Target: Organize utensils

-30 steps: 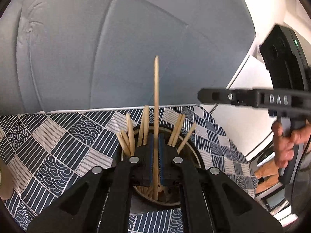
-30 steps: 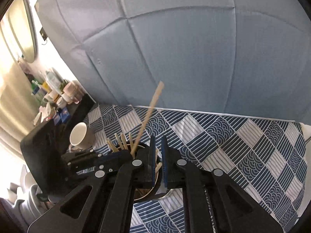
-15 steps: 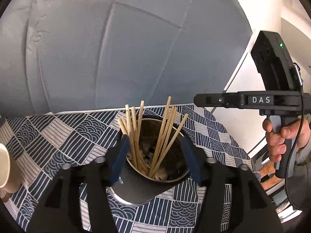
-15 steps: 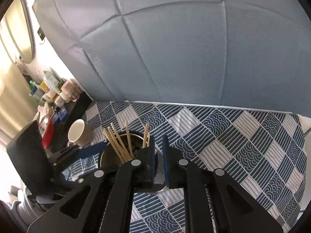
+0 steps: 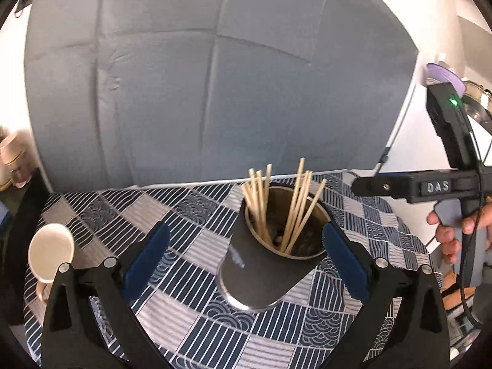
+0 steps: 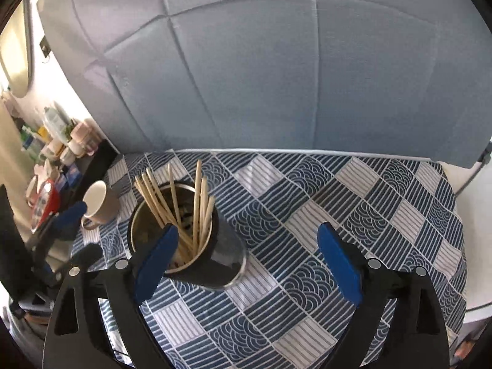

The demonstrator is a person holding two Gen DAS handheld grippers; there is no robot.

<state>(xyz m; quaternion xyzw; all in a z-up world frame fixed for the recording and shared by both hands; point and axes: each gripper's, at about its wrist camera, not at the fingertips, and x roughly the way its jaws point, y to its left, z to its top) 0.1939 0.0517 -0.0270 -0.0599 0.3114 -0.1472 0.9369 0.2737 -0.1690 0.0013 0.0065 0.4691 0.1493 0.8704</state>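
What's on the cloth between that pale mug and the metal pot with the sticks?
Nothing: only bare checked tablecloth separates the mug from the pot of chopsticks. The right wrist view shows it best.

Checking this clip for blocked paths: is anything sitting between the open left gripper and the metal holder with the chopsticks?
Nothing visible. The left gripper is open, its jaws having just spread, and only bare patterned tablecloth lies before the metal holder of chopsticks. The cup stands off to one side.
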